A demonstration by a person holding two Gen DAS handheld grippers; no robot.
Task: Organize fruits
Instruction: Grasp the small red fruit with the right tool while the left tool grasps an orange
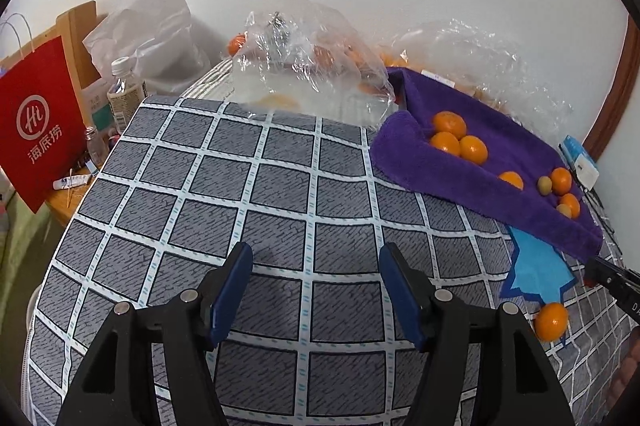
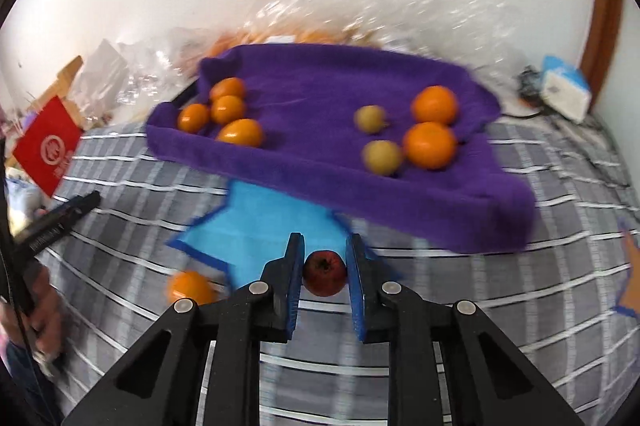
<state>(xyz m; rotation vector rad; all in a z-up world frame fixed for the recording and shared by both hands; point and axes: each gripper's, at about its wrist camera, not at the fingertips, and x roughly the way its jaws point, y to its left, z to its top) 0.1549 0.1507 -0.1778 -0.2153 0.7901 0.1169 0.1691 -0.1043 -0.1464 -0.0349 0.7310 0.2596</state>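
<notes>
1. Right now the right hand-held gripper (image 2: 325, 276) pinches a small red fruit (image 2: 324, 273) between its blue pads, low over the grid-patterned surface (image 1: 280, 185).
2. Left hand-held gripper (image 1: 316, 290) is spread, nothing between its fingers.
3. Purple towel (image 2: 320, 97) holds two groups: oranges (image 2: 228, 109) at left, oranges with two greenish fruits (image 2: 383, 155) at right.
4. A loose orange (image 1: 551, 321) lies on the surface just beside a blue paper (image 1: 534, 268).

Purple towel (image 2: 320, 97): plush, matt cloth. Checked sheet (image 1: 280, 185): smooth printed fabric; bags (image 1: 312, 53): crinkled glossy clear plastic. Oranges (image 2: 430, 145): shiny peel; red bag (image 1: 38, 121): matt paper.
</notes>
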